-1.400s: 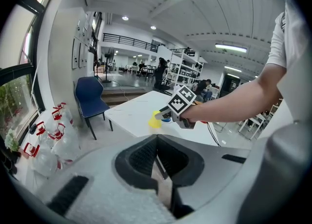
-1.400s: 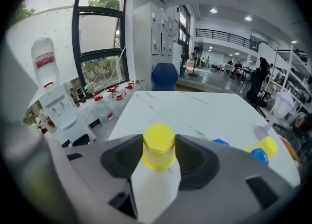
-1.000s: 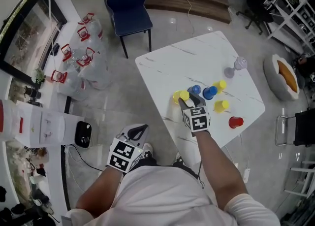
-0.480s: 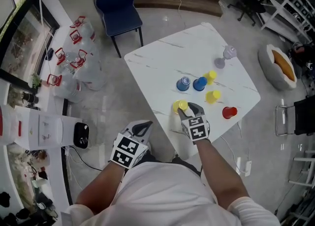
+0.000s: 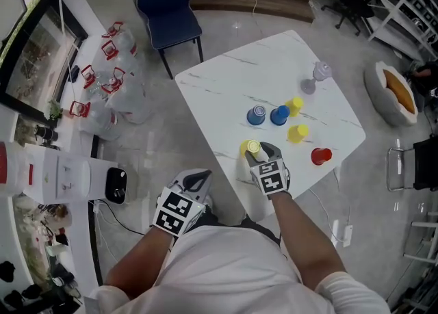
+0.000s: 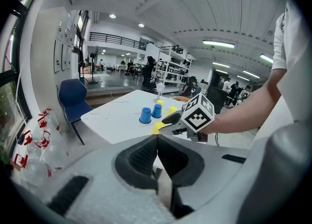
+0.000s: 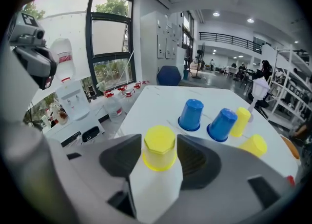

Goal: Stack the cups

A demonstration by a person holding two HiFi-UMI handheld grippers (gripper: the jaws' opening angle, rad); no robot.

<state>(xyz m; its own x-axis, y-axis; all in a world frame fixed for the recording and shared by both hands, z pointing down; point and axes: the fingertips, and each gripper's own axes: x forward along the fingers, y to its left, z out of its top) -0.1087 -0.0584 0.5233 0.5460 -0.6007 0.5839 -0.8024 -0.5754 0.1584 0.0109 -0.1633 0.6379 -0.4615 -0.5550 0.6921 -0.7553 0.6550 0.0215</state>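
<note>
An upside-down yellow cup (image 7: 159,148) stands near the front edge of the white marble table (image 5: 233,83). My right gripper (image 5: 256,149) has a jaw on each side of it. No gap shows at the pads, and the jaws have just been opening slightly. Further in stand two blue cups (image 5: 256,115) (image 5: 278,115), two yellow cups (image 5: 294,105) (image 5: 297,133) and a red cup (image 5: 320,156). My left gripper (image 5: 196,181) hangs off the table over the floor, shut on nothing; its pads meet in the left gripper view (image 6: 157,146).
A clear stemmed glass (image 5: 319,72) stands at the table's far right edge. A blue chair (image 5: 168,1) sits beyond the table, and water jugs (image 5: 113,73) crowd the floor at left. A pet bed (image 5: 391,97) lies on the floor at right.
The right gripper has carried the yellow cup from beside the blue cups back to the table's near edge and lower. The left gripper has shifted a little sideways.
</note>
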